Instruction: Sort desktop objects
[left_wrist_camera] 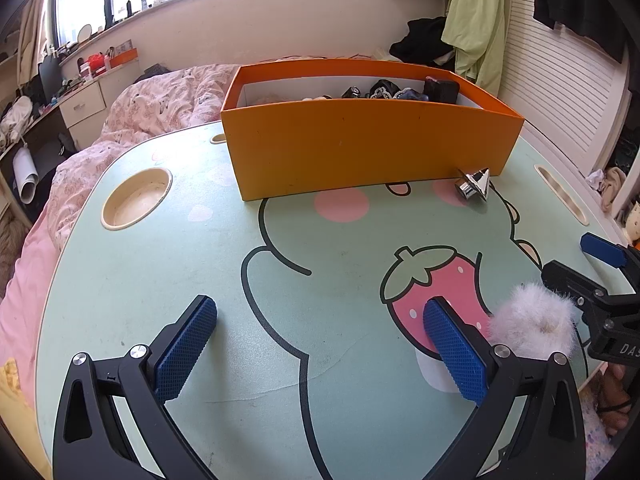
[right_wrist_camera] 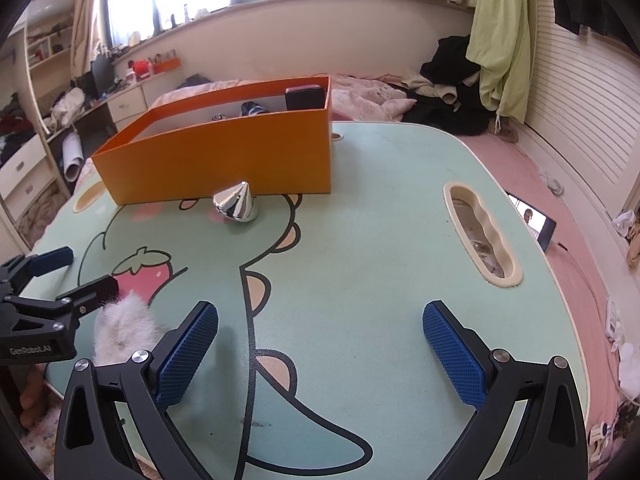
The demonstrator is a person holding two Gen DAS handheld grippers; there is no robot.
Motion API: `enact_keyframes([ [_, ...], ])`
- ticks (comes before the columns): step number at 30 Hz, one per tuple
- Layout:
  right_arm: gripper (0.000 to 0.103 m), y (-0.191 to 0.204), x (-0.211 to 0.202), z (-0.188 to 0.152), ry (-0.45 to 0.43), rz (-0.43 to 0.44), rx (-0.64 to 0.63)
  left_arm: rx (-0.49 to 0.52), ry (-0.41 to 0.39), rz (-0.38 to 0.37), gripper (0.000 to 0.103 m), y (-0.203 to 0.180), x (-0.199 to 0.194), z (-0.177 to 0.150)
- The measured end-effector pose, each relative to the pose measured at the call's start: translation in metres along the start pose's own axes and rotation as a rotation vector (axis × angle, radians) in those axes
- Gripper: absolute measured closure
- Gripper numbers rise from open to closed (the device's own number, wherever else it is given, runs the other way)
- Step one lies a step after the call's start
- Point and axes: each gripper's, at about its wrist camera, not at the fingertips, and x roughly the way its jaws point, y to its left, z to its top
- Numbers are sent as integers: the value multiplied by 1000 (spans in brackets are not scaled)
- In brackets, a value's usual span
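Observation:
A white fluffy pom-pom (left_wrist_camera: 532,320) (right_wrist_camera: 124,328) lies near the front edge of the green cartoon lap table (left_wrist_camera: 160,280) (right_wrist_camera: 360,240). It rests just outside my left gripper's right finger and outside my right gripper's left finger. My left gripper (left_wrist_camera: 320,320) (right_wrist_camera: 80,272) is open and empty. My right gripper (right_wrist_camera: 320,316) (left_wrist_camera: 576,260) is also open and empty. A shiny silver cone (left_wrist_camera: 474,184) (right_wrist_camera: 236,204) sits on the table against the front wall of the orange box (left_wrist_camera: 360,148) (right_wrist_camera: 224,160). The box holds several dark items.
A round cup recess (left_wrist_camera: 136,198) is at the table's left and a long slot (right_wrist_camera: 480,236) at its right. The table stands on a bed with a pink quilt (left_wrist_camera: 160,104). A lit phone (right_wrist_camera: 536,220) lies on the bed to the right.

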Motion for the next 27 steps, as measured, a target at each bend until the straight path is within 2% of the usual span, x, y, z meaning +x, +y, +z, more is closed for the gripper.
enact_keyframes([
  [4,0,6,-3,24,-27,33,14,0,0,-1,0,0,0,1],
  [7,1,20,6,45,-8,84,-11,0,0,-1,0,0,0,1],
  [12,15,42,41,67,74,117,-36,0,0,-1,0,0,0,1],
  [17,15,55,68,81,117,69,-60,0,0,-1,0,-1,0,1],
  [19,34,54,77,81,143,64,-58,-1,0,0,0,0,0,1],
  [21,60,52,80,81,140,42,-66,0,0,0,0,-1,0,1],
  [23,73,46,76,79,140,51,-64,-1,-1,-1,0,0,0,0],
  [27,73,19,55,73,112,122,21,0,-1,-1,0,-1,0,0],
])
